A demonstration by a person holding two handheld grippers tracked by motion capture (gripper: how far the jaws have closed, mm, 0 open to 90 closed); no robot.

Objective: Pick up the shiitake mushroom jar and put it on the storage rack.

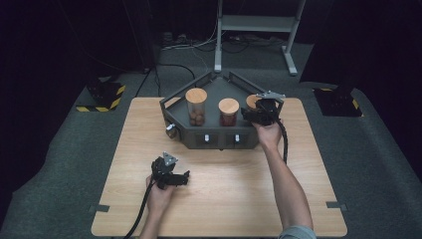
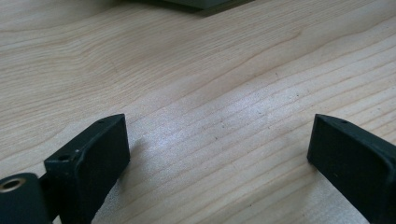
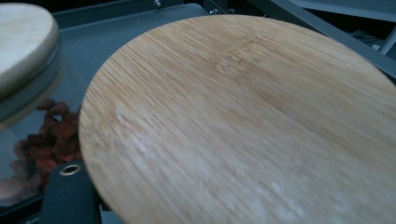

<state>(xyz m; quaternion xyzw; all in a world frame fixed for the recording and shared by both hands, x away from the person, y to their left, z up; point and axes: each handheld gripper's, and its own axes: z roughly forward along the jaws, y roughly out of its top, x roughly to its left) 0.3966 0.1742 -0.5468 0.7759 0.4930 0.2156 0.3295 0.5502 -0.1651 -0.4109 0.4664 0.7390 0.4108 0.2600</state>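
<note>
The right jar [image 1: 253, 101] stands at the right end of the dark tray [image 1: 214, 139], at the far side of the table [image 1: 224, 199], and its bamboo lid [image 3: 243, 121] sits just above the lens in the right gripper view. We have the right gripper [image 1: 262, 110] down at that jar, its jaws drawn in about as far as they go; we judge they are closed at or just under the lid, though the lid hides the pads and we cannot tell whether they pinch its rim or the glass below. That doubt is the main risk: if we lift now with only a thin edge caught, the lid may tilt and slip free, or it may drag the jar up and drop it back. A sideways pull could knock the middle jar [image 1: 228, 111], which stands near, red pieces [image 3: 49, 140] showing through its glass. The left jar [image 1: 196, 105] is further off. Our left gripper [image 1: 171, 175] hangs low over bare wood, well apart from the tray, jaws wide and holding nothing, so nothing steadies the jar or tray.
</note>
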